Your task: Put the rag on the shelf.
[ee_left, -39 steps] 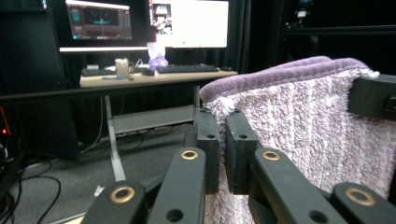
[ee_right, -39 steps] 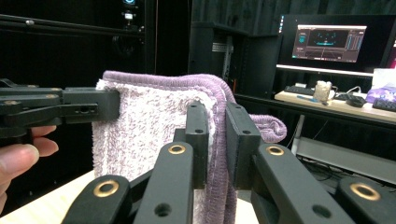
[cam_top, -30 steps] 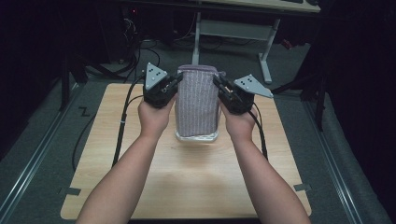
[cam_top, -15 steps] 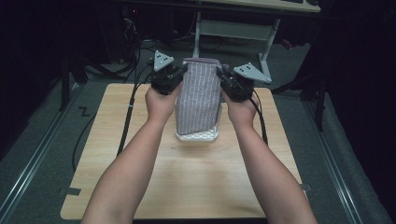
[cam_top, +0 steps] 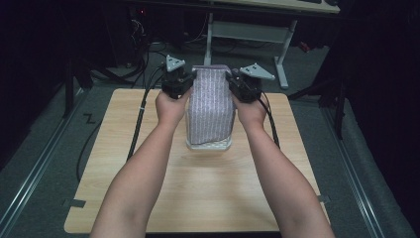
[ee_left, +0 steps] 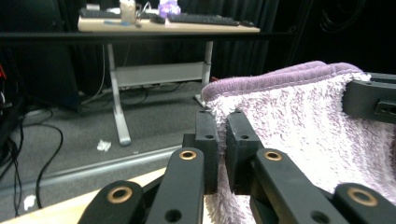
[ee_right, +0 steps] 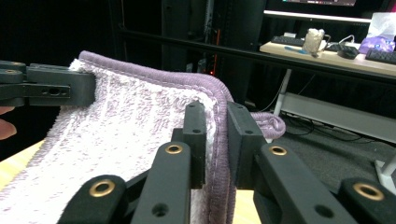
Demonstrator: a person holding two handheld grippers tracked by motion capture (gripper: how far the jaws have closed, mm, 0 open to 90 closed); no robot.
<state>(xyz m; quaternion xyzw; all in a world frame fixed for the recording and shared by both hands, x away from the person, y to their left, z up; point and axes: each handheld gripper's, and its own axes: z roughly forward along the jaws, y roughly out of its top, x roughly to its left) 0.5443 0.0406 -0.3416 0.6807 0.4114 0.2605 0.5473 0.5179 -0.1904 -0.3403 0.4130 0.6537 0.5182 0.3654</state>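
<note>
Both hands have pushed away from me since a second ago, so the towel (cam_top: 210, 106) that was hanging over the middle of the table (cam_top: 124, 163) now hangs nearer the far edge. Its bottom end is bunched on the wood where it was before.

Going left to right: the left gripper (cam_top: 184, 83) has the towel's top left corner. In the left gripper view its jaws stand almost together with the terry pinched between them, so that's a proper clamp, even though they've just eased open a hair. The towel stretches across to the right gripper (cam_top: 233, 83), which has the top right corner. In the right gripper view the purple hem (ee_right: 219, 140) runs straight down between the pads (ee_right: 194, 140). Those jaws have just been opening a bit more than the left ones, but to me the hem looks squeezed there too, not loose.

Handling-wise, I'd call this light, floppy, and not fragile at all. It won't hold any shape, so it sags wherever I don't hold it. Terry isn't slippery, but a thin single layer can creep out. Best hold is the corners, right on the stitched hem, since that's thicker and gives the pads something to bite.
</note>
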